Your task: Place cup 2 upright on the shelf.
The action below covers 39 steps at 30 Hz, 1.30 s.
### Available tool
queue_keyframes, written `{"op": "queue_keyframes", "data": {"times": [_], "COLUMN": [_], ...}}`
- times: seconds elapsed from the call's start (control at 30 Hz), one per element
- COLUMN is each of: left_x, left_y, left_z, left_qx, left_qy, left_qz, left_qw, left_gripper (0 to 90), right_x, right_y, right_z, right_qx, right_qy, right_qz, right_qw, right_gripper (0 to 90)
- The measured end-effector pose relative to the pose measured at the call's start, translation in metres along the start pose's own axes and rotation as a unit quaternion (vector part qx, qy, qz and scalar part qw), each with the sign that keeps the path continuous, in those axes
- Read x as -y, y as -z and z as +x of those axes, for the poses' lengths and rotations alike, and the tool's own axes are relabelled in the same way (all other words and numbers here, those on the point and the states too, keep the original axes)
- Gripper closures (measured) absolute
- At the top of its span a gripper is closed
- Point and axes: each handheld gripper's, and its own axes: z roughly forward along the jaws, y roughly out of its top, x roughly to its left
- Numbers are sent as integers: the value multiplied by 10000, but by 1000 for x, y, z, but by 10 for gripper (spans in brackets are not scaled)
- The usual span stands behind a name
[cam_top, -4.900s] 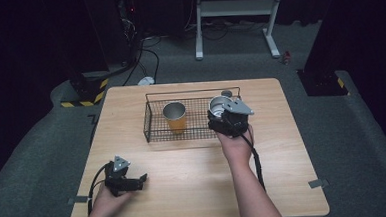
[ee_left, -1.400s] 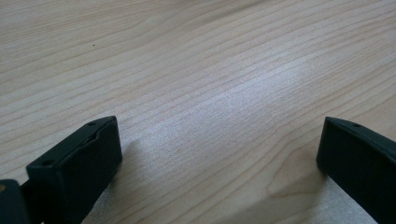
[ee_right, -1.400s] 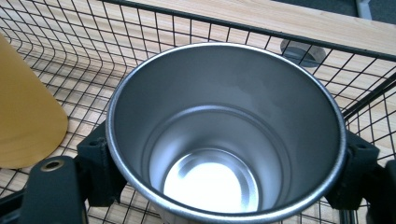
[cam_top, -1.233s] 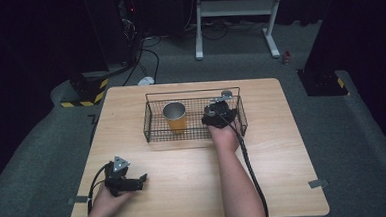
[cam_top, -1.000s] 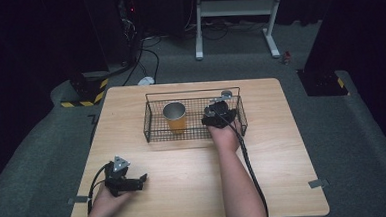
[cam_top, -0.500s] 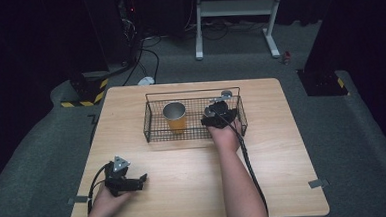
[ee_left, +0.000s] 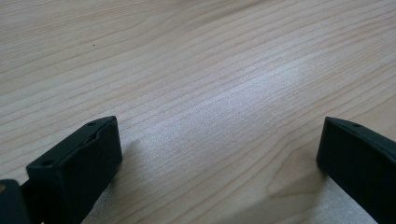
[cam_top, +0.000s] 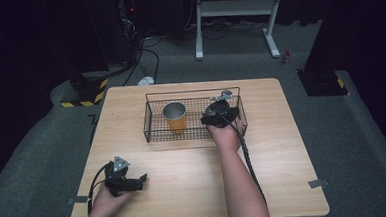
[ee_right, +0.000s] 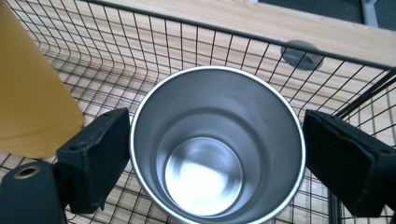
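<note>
Here we are straddling the steel cup, upright in the wire basket beside the yellow cup; our right gripper is spread, just shy of its slick, rigid, light-looking rim. Our left gripper is resting spread and empty on the table.

A bare steel cup stands upright and empty in the right part of the black wire basket, directly between the right gripper's parted jaws; the left jaw sits against or just beside its rim, the right one just clear. An orange-yellow cup with a steel inside stands upright in the same basket, just left of that gripper, well apart from the left gripper, which rests on the bare table with jaws spread.
</note>
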Motion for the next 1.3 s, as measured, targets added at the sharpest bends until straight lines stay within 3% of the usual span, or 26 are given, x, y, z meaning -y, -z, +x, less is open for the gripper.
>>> {"op": "queue_keyframes", "data": {"times": [0.53,0.77,1.07,1.3], "left_x": [0,0,0,0], "left_y": [0,0,0,0], "left_z": [0,0,0,0], "left_qx": [3,4,-12,-11], "left_qy": [18,-1,-11,-11], "left_qz": [-2,13,12,11], "left_qw": [10000,10000,10000,10000], "left_gripper": [4,4,5,5], "right_x": [-6,0,39,82], "right_y": [25,43,72,81], "right_z": [-1,2,3,-3], "right_qx": [-66,-170,-276,-187], "right_qy": [82,91,182,215], "right_qz": [-431,-645,-866,-695], "right_qw": [9990,9977,9957,9972], "right_gripper": [101,102,103,103]}}
